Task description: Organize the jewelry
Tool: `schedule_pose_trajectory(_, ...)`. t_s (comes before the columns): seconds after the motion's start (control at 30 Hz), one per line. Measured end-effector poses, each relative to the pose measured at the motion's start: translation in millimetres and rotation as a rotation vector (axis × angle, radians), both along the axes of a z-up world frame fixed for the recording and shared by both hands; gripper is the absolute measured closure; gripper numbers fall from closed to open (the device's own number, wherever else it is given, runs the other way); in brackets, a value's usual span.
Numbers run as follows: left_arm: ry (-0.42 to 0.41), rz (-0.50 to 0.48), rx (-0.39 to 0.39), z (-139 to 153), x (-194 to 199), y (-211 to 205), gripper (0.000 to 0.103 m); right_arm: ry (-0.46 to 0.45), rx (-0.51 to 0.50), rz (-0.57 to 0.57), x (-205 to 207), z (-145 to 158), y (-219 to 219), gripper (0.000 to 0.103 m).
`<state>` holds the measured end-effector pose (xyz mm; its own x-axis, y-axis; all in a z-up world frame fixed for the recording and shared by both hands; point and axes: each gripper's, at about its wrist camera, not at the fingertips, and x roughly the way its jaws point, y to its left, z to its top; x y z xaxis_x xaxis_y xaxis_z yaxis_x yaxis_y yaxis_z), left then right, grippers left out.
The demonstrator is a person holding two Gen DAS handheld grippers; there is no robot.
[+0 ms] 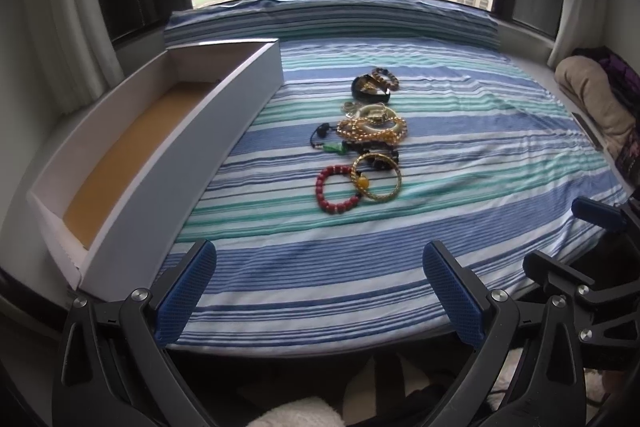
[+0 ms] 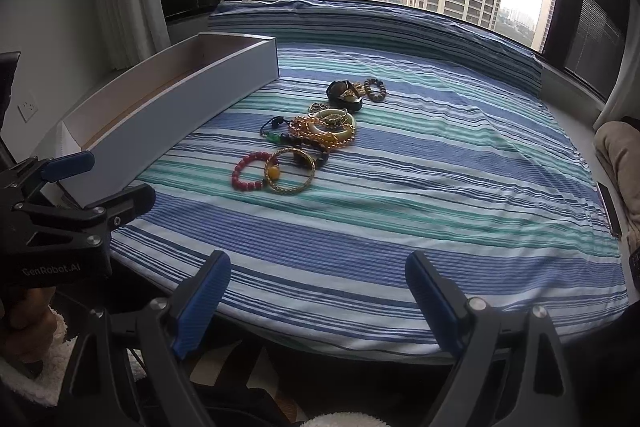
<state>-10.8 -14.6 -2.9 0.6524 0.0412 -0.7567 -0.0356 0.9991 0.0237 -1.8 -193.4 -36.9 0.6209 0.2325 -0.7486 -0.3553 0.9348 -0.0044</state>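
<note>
Both the left tongs (image 1: 320, 291) and right tongs (image 2: 318, 301) hang spread and empty. Ahead of them, the heaped beaded bracelets and gold bangles (image 1: 366, 139) lie unsorted on the striped bedsheet (image 1: 480, 155); the long white cardboard box (image 1: 168, 163), ahead-left, holds nothing yet.

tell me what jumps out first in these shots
A heap of jewelry lies mid-way along the striped cloth, with a red bead bracelet and a gold bangle nearest the camera. A long white box sits open at the left, nothing visible in it. Both the left gripper and right gripper hover open.
</note>
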Motion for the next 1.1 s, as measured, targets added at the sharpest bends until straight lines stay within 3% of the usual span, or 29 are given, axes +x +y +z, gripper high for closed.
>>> schedule_pose_trajectory(1.1,0.020,-0.021,0.002,-4.0,2.1,-7.0,0.000,0.024,0.044,0.005,3.4,-1.7,-6.7,0.012)
